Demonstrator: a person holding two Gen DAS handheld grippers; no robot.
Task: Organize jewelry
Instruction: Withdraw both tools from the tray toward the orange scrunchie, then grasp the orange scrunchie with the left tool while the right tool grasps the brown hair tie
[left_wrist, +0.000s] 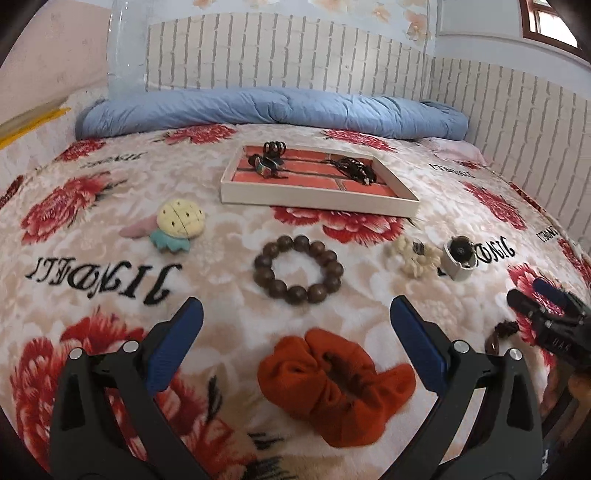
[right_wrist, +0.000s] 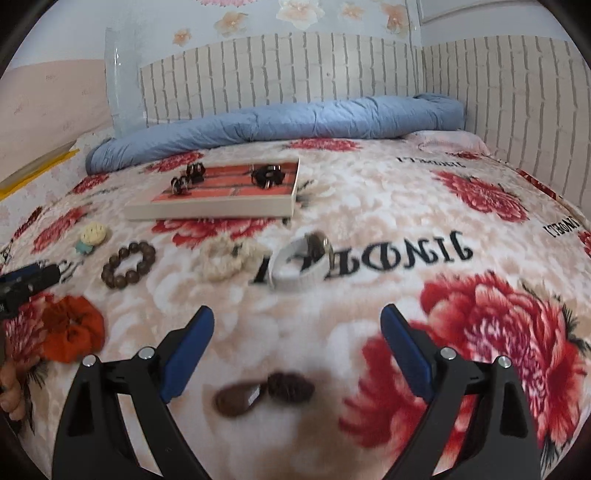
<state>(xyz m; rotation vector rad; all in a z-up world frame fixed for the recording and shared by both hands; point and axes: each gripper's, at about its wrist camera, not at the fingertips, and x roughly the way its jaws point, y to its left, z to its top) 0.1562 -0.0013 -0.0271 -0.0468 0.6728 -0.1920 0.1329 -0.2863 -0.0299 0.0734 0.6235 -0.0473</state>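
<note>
My left gripper (left_wrist: 295, 314) is open and empty above an orange scrunchie (left_wrist: 334, 386). A brown bead bracelet (left_wrist: 296, 274) lies just beyond it. My right gripper (right_wrist: 297, 321) is open and empty over a brown hair clip (right_wrist: 264, 393); that gripper also shows at the right edge of the left wrist view (left_wrist: 543, 299). A cream crochet scrunchie (right_wrist: 225, 258), a white band with a watch (right_wrist: 301, 264) and a pineapple clip (left_wrist: 179, 225) lie on the blanket. The shallow tray (left_wrist: 314, 195) holds dark hair clips (left_wrist: 271, 158) and black ties (left_wrist: 354, 170).
A floral blanket (right_wrist: 369, 221) covers the bed. A rolled blue quilt (left_wrist: 273, 110) lies along the far side against a brick-pattern wall. The left gripper shows at the left edge of the right wrist view (right_wrist: 29, 280).
</note>
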